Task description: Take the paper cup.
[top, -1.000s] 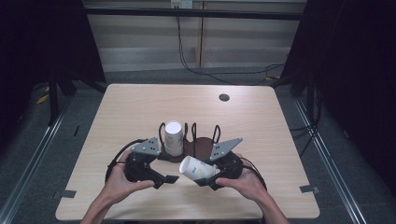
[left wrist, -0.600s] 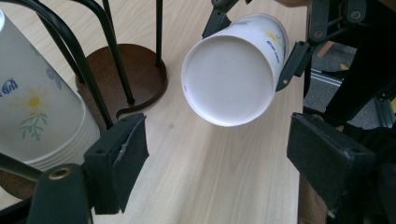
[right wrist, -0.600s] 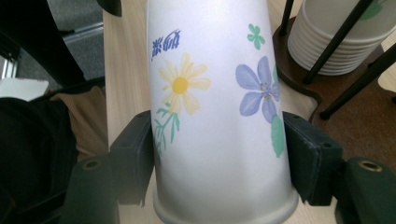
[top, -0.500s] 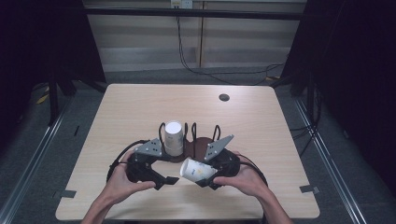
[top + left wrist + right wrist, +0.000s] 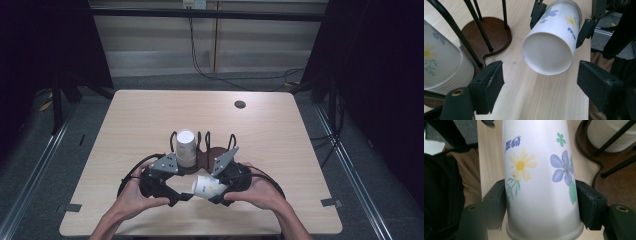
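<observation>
My right gripper (image 5: 216, 191) is shut on a white flowered paper cup (image 5: 207, 185), held on its side near the table's front edge; in the right gripper view the cup (image 5: 539, 177) sits squeezed between both pads. My left gripper (image 5: 181, 196) stands open facing the cup's closed bottom (image 5: 547, 53), its jaws wide on either side and not touching it. A stack of upside-down flowered cups (image 5: 186, 148) stands in a dark wire cup holder (image 5: 216, 150) just behind the grippers; the stack (image 5: 441, 65) is at the left in the left gripper view.
The holder's brown round base (image 5: 491, 35) and black wire hoops stand right behind the grippers. A small dark disc (image 5: 240, 104) lies near the table's far right. The table's front edge (image 5: 200, 231) is close under the person's hands.
The two grippers and the held cup have shifted only slightly; the left gripper sits a little closer to the cup's bottom. The stack in the holder has not moved.
</observation>
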Tool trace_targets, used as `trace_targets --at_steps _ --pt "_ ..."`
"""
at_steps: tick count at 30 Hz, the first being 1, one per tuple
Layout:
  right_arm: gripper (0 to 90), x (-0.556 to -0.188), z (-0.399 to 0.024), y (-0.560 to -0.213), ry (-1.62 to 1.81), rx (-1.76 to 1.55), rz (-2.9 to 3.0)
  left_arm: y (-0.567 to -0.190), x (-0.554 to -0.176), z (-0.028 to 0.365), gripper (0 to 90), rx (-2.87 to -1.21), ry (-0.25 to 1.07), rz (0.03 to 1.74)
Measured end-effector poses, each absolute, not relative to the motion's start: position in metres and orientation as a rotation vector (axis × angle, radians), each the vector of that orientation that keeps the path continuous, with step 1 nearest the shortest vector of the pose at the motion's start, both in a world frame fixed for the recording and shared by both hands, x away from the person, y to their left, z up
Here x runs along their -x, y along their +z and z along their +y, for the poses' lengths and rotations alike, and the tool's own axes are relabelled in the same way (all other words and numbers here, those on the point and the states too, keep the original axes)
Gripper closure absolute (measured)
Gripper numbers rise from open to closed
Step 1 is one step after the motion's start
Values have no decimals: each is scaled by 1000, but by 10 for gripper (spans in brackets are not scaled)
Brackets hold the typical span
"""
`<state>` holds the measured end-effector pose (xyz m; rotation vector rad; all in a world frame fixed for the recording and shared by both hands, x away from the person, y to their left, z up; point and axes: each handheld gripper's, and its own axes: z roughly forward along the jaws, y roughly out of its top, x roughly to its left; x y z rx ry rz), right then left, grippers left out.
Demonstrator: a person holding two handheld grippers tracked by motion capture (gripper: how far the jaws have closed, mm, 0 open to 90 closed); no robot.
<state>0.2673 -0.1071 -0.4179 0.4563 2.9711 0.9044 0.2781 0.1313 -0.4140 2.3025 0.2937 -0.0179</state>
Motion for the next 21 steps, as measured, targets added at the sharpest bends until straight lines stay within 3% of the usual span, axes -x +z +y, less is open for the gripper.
trace_targets --at_steps 6,21 --pt "328 -265 -104 -420 855 -456 3001 -418 -277 126 270 -2343 -64 226" --pt "328 -262 -90 -420 788 -371 3035 -422 -275 118 275 -2407 -98 179"
